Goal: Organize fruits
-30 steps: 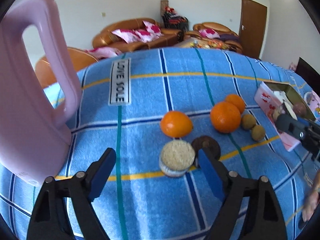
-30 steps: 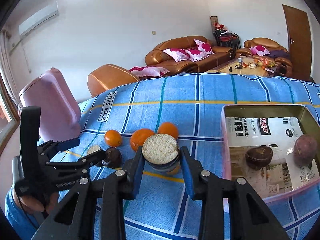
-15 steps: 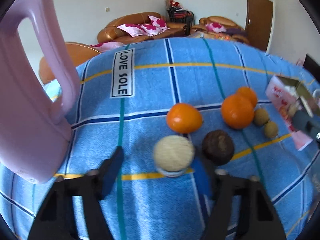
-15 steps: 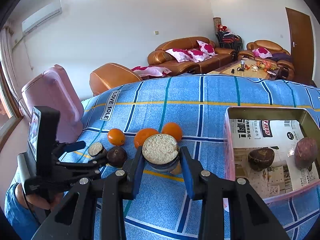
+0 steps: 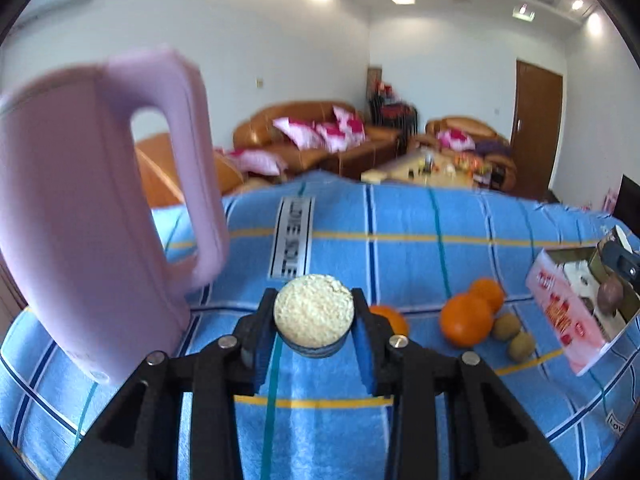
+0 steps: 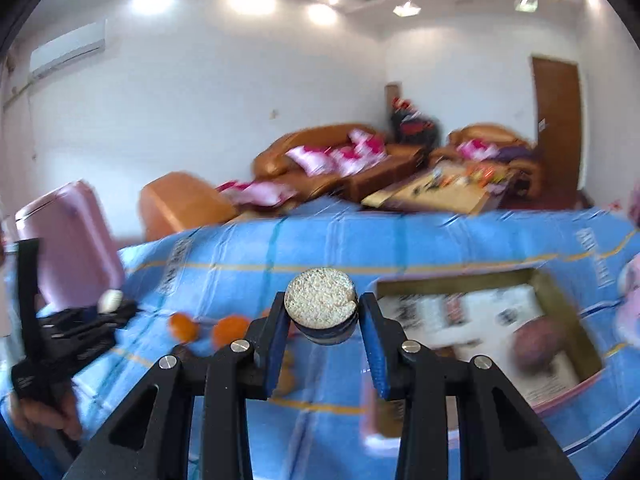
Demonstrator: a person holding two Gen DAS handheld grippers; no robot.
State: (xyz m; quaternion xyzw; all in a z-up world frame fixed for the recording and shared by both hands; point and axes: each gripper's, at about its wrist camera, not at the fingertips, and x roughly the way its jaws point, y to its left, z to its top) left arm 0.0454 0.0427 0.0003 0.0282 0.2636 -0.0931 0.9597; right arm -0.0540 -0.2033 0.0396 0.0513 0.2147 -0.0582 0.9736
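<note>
Three oranges sit on the blue cloth (image 5: 400,216) toward its right edge: one (image 5: 390,318) partly behind the gripper finger, a big one (image 5: 466,320), and one (image 5: 488,292) behind it. Two kiwis (image 5: 506,326) (image 5: 522,346) lie just beside them. One box (image 5: 560,320) stands at the right edge, with one purple-brown fruit (image 5: 610,292) showing inside. Two halved fruits with pale grainy faces are held up, one (image 5: 314,314) per gripper, the other (image 6: 322,298) in the right wrist view. One pink jug (image 5: 80,208) stands at the left edge.

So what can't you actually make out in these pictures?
- Left wrist view: one orange mostly hidden behind the left tongs.
- Left wrist view: box's far end cut by the lens edge.
- Right wrist view: motion blur smears the oranges and the box's print.
- Both views: what each grainy-topped piece in the tongs is.
</note>
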